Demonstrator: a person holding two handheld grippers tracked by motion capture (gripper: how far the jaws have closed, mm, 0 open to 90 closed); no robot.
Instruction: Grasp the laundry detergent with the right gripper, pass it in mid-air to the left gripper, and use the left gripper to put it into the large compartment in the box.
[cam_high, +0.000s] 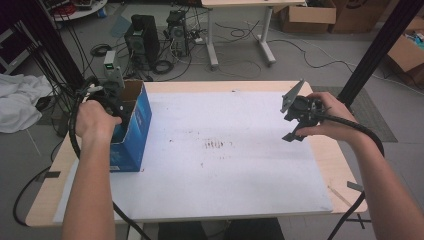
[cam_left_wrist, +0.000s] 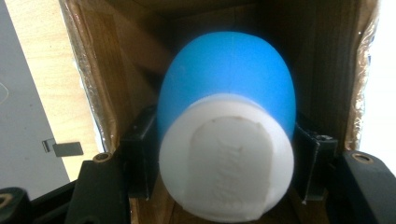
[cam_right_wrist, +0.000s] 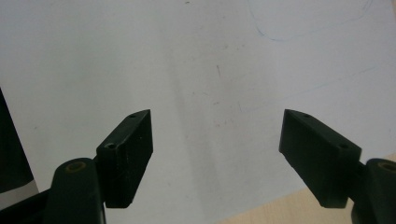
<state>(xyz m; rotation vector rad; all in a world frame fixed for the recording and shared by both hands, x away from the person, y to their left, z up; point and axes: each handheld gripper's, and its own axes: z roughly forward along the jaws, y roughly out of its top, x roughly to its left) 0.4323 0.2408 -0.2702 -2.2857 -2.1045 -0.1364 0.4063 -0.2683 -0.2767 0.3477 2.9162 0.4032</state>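
A: Which step is this, would you say?

B: The pick-up from the box, I judge. The left gripper (cam_left_wrist: 226, 154) is down inside the open blue cardboard box (cam_high: 134, 125), and its fingers (cam_left_wrist: 137, 158) are clenched on the blue egg-shaped object with a white flat base (cam_left_wrist: 226, 135). The object sits squarely between the two fingers, its white base towards the camera and its blue dome pointing deeper into the box.

A: And the box walls?

B: Brown cardboard rises close outside each finger, so there is little room to either side.

A: What of the other hand?

B: The right gripper (cam_high: 300, 116) hangs over the white sheet covering the bench (cam_high: 225, 195), well apart from the box. Its fingers (cam_right_wrist: 128, 154) stand released, with nothing between them but the sheet below.

A: So the next move?

B: Probably a straight lift out of the box, keeping the grip firm, since the rounded sides could slip between the fingers. The fingers should stay clear of the cardboard walls beside them.
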